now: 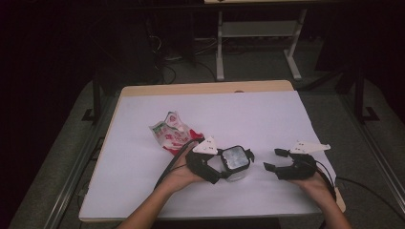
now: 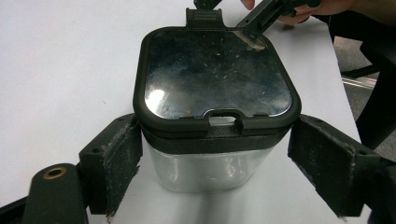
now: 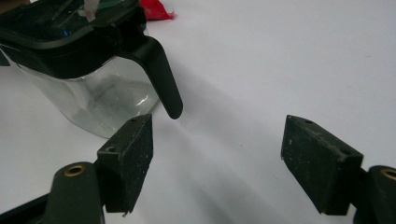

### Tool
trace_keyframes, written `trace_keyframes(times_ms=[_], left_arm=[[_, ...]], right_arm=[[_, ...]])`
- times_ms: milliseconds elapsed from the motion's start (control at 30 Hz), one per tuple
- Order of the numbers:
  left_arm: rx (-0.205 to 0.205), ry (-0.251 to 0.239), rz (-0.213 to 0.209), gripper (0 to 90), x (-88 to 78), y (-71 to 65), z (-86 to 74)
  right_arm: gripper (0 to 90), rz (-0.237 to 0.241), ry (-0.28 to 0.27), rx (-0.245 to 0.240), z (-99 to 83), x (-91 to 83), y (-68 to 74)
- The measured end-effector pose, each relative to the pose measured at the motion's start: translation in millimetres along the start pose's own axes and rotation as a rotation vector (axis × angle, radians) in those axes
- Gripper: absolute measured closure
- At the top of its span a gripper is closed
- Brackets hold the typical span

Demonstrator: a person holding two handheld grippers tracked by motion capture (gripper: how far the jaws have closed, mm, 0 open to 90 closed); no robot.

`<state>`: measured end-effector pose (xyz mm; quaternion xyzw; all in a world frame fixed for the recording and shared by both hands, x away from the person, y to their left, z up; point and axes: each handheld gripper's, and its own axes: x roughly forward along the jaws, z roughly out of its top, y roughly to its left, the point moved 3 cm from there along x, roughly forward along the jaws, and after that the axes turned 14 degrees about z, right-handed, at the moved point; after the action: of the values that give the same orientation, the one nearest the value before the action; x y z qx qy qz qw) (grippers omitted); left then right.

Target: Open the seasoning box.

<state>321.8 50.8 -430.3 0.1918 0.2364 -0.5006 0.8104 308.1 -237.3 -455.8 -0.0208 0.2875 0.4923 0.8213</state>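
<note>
Jar [image 1: 236,162] of clear plastic with a black lid stands on the white table [image 1: 143,191], near the front edge, between the two grippers. Its inside is hard to read: in the high view the lid only reflects light, and in the left gripper view [image 2: 210,140] the clear wall below the lid looks cloudy, so whether it holds anything I cannot tell. In the right gripper view the jar [image 3: 93,93] is cut off at the top left, and a black handle [image 3: 161,74] curves down from the lid rim.

The left gripper [image 1: 217,167] has the jar between its jaws. In its own view the left jaw looks to be against the jar's wall while the right jaw stands a little clear of it, so the jaws are wide and do not clamp the jar. The right gripper [image 1: 273,160] sits just right of the jar, jaws wide apart with only bare table between them; the handle hangs just beyond its left jaw, apart from it.

A crumpled red and white bag [image 1: 172,133] lies behind the left gripper, partly hidden by it and its cable.
</note>
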Motion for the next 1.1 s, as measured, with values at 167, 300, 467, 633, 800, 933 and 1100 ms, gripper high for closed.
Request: trace_keyframes(times_ms=[167,300,467,633,800,933,1100], left_arm=[[0.004,0.004,0.002,17.8,-0.4,-0.1,0.4],[-0.004,-0.001,0.002,18.0,-2.5,0.3,1.7],[0.003,-0.001,0.001,18.7,-4.4,1.2,3.8],[0.004,0.004,0.006,18.6,-4.6,0.1,6.1],[0.004,0.007,0.010,18.6,-5.0,-0.3,6.5],[0.013,0.004,0.016,18.7,-6.4,-0.6,8.1],[0.017,0.003,0.021,18.7,-6.6,-1.4,9.0]], right_arm=[[24.9,-0.004,0.001,-0.001,-0.9,0.1,-1.2],[24.9,-0.004,0.001,0.001,-0.6,0.6,-0.4],[24.9,-0.005,0.006,0.002,-1.8,1.9,-0.6],[24.9,-0.007,0.006,0.003,-1.7,2.1,-0.8],[24.9,-0.008,0.008,0.003,-1.6,2.2,-0.8],[25.0,-0.008,0.006,0.003,-1.9,2.3,-1.3],[25.0,-0.009,0.007,0.006,-2.0,1.9,-1.7]])
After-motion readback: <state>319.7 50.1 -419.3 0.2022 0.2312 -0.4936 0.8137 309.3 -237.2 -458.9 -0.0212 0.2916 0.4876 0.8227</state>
